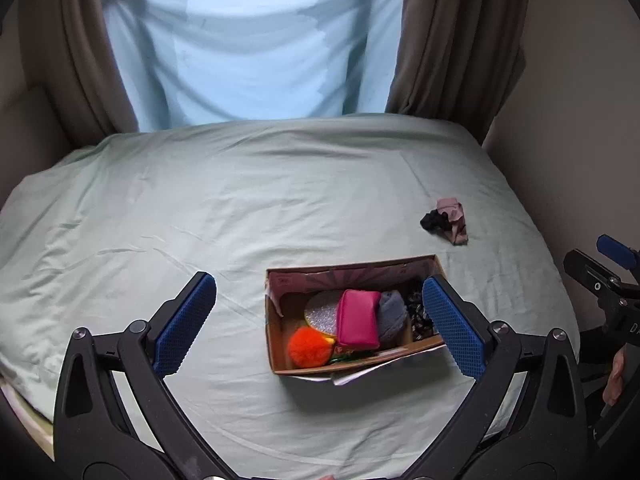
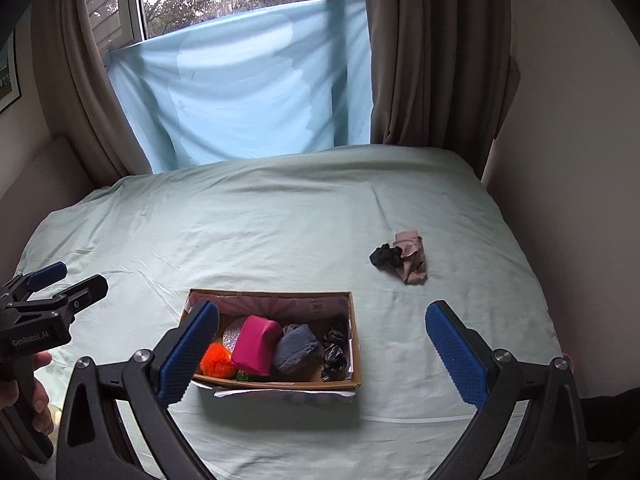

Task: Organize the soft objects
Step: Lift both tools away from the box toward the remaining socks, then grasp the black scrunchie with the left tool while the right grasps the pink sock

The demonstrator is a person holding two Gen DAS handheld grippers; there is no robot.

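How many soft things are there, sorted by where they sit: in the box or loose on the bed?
In the cardboard box: 5 (orange pompom, pink pouch, grey cloth, patterned scrunchie, silver disc)
Loose on the bed: 2 (black cloth, beige cloth)
Total: 7

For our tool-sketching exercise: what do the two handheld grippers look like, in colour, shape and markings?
Both the left gripper and right gripper have black angular frames with silver pivot bolts and blue textured finger pads. The left gripper's body reads "GenRobot.AI" in the right wrist view.

Matt cardboard box [image 1: 352, 360], fluffy orange pompom [image 1: 310, 347], wrinkled cloth bedsheet [image 1: 200, 216].
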